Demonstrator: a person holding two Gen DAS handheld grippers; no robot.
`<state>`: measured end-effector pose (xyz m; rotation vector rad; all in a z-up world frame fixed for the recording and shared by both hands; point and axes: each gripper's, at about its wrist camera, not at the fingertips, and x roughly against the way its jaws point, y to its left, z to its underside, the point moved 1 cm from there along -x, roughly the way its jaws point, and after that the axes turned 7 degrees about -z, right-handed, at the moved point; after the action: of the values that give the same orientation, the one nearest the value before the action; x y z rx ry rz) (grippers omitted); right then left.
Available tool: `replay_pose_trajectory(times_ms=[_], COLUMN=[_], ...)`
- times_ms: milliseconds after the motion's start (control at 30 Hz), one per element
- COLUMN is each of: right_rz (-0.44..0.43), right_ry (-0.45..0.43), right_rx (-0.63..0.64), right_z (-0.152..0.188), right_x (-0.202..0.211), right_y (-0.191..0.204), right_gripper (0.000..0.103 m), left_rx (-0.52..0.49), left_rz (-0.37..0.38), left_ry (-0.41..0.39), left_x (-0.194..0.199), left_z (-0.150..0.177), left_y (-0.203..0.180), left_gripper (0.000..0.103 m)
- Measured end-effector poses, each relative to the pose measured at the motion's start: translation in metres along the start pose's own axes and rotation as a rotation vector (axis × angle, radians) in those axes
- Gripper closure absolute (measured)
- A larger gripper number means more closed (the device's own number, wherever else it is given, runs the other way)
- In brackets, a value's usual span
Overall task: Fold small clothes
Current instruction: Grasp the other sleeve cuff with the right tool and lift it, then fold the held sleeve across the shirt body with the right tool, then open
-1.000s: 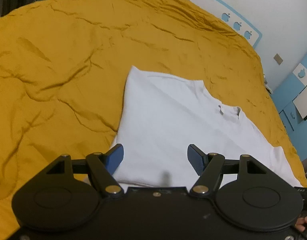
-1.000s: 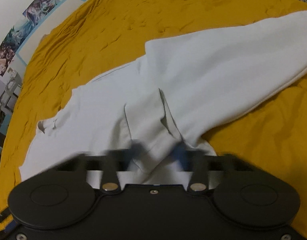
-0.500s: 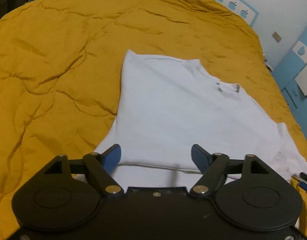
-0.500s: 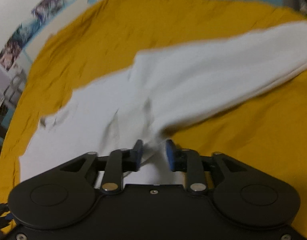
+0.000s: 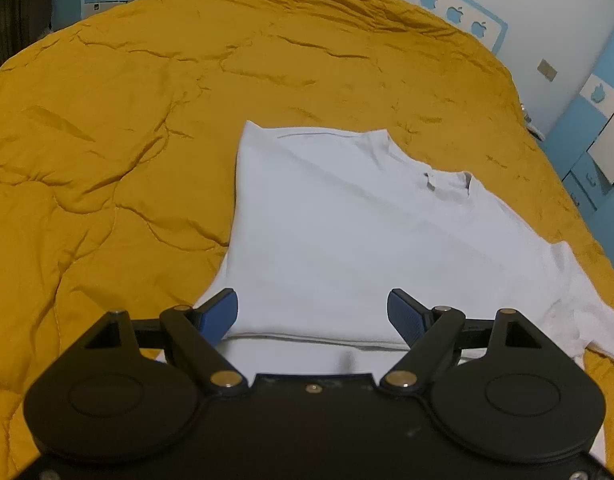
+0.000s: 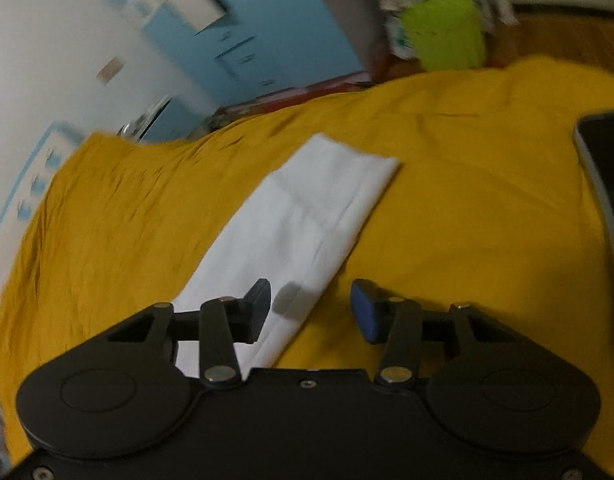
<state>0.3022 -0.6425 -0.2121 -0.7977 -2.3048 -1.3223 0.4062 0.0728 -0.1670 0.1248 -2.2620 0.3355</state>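
Observation:
A white T-shirt (image 5: 347, 232) lies on the mustard-yellow quilt (image 5: 107, 140), its left side folded over, collar (image 5: 447, 184) to the far right. My left gripper (image 5: 313, 312) is open and empty, hovering over the shirt's near hem. In the right wrist view a long white part of the shirt (image 6: 307, 224) stretches away across the quilt (image 6: 467, 220). My right gripper (image 6: 311, 308) is open and empty, just above the near end of that white part. This view is blurred.
A dark flat device (image 6: 605, 184) lies on the quilt at the right edge of the right wrist view. Blue cabinets (image 6: 243, 52) and a lime-green object (image 6: 443, 36) stand beyond the bed. A white wall with blue apple decals (image 5: 455, 16) borders the bed.
My right gripper was closing on the white fabric; it has now let go, opened and swung to the right. My left gripper stayed open and drew back slightly over the hem.

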Motion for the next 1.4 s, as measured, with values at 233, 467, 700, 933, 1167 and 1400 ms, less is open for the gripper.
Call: replay_pose_trajectory(times_ms=[233, 467, 700, 933, 1167, 1400], right_rz=[-0.001, -0.136, -0.565, -0.888, -0.847, -0.649], right_ry=[-0.082, -0.121, 0.019, 0.454, 0.585, 0.482], right_rx=[-0.052, 0.133, 0.381, 0.524, 0.633, 0.698], right_z=[-0.007, 0.005, 0.107, 0.293, 0.365, 0.293], right_x=[-0.020, 0.017, 0.085, 0.106, 0.099, 0.081], right_y=[0.003, 0.068, 0.231, 0.339, 0.339, 0.280], right_gripper=[0.074, 0.084, 0.084, 0.080, 0.058, 0.054], left_rx=[-0.003, -0.014, 0.027, 0.053, 0.068, 0.050], left_rz=[-0.017, -0.014, 0.008, 0.006, 0.010, 0.032], left_ry=[0.015, 0.001, 0.000, 0.004, 0.009, 0.010], left_x=[-0.013, -0.007, 0.002, 0.009, 0.009, 0.000], left_z=[0.001, 0.000, 0.002, 0.004, 0.004, -0.003], left_y=[-0.002, 0.002, 0.018, 0.028, 0.029, 0.017], left_gripper=[0.018, 0.018, 0.016, 0.016, 0.016, 0.016])
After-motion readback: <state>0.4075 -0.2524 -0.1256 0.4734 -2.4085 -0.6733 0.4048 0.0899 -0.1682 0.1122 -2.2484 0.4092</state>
